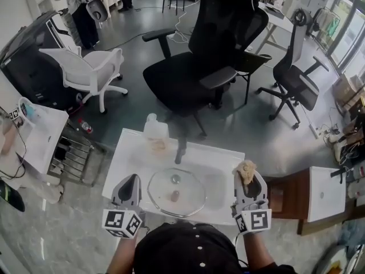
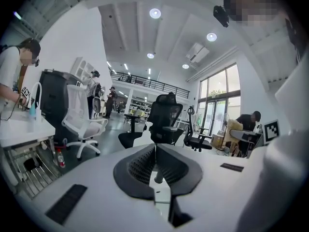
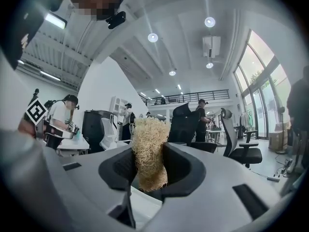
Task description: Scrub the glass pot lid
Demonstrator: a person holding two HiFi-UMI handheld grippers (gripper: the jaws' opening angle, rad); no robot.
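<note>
Glass pot lid (image 1: 176,192) lies flat on the white table (image 1: 128,153), rim down and knob (image 1: 175,179) facing up; being round it has no long axis, and in the head view it sits between the two grippers. The left gripper (image 2: 155,149), at the lid's left, has its jaws pressed together with nothing between them. The right gripper (image 3: 149,151), at the lid's right, is clamped on a straw-coloured fibrous scrubber (image 3: 147,134) whose long axis runs out along the jaws, its frayed end poking past the fingertips.
</note>
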